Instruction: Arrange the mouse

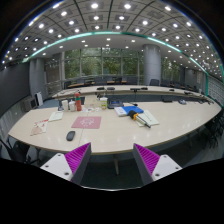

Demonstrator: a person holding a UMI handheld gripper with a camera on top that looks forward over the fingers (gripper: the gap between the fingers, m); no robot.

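Note:
A dark mouse (70, 135) lies on the long beige table (120, 132), just in front of a pink mouse mat (86, 122). My gripper (112, 158) is held back from the table's near edge, well apart from the mouse, which is ahead and to the left of the left finger. The fingers with their magenta pads (77, 157) stand wide apart with nothing between them.
Papers (40, 127) lie left of the mat, bottles and cups (72, 102) stand behind it, and books and boxes (135, 112) sit at the table's middle right. Chairs (15, 150) stand at the left. A second table row (150, 92) lies beyond.

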